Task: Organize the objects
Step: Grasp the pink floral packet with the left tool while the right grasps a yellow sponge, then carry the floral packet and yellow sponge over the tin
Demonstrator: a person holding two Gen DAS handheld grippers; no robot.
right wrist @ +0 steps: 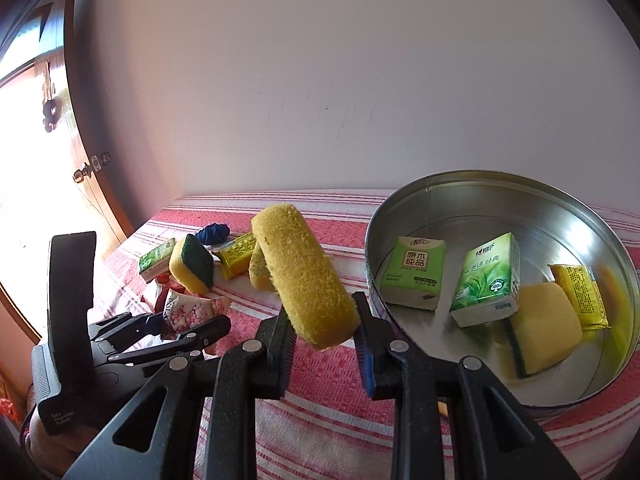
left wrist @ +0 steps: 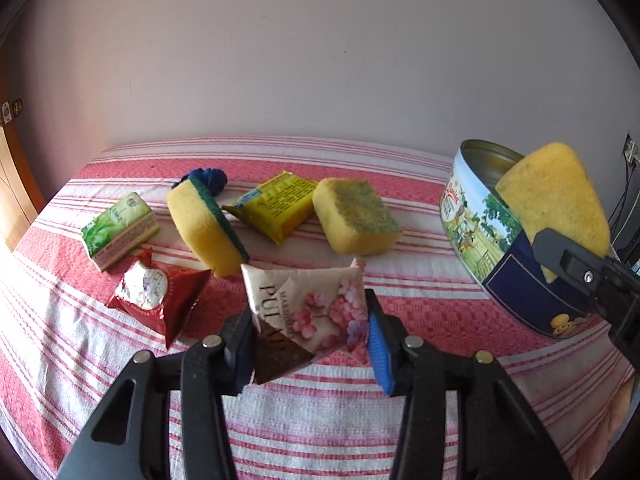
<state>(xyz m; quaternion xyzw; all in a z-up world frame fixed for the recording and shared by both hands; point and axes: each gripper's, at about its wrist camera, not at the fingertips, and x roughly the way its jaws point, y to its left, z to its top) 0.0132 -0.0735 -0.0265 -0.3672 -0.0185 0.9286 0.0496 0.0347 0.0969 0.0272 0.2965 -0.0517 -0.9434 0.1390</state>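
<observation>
My left gripper (left wrist: 308,336) is shut on a floral tissue pack (left wrist: 316,312), held tilted just above the striped cloth. The same gripper (right wrist: 188,322) and floral tissue pack (right wrist: 196,310) show at the left of the right wrist view. My right gripper (right wrist: 324,332) is shut on a yellow sponge (right wrist: 308,280), which sticks up beside the open round tin (right wrist: 480,200). In the left wrist view the right gripper (left wrist: 560,264) holds that sponge (left wrist: 556,196) at the near rim of the tin (left wrist: 472,216). Inside the tin lie two green tissue packs (right wrist: 486,280), a sponge (right wrist: 544,328) and a yellow pack (right wrist: 580,292).
On the red-striped cloth (left wrist: 320,420) lie a green tissue pack (left wrist: 120,228), a yellow-and-green sponge (left wrist: 200,224), a yellow pack (left wrist: 276,204), another sponge (left wrist: 352,216), a red pack (left wrist: 156,296) and a blue bundle (left wrist: 210,178). A wall stands behind and a wooden door (right wrist: 84,168) at the left.
</observation>
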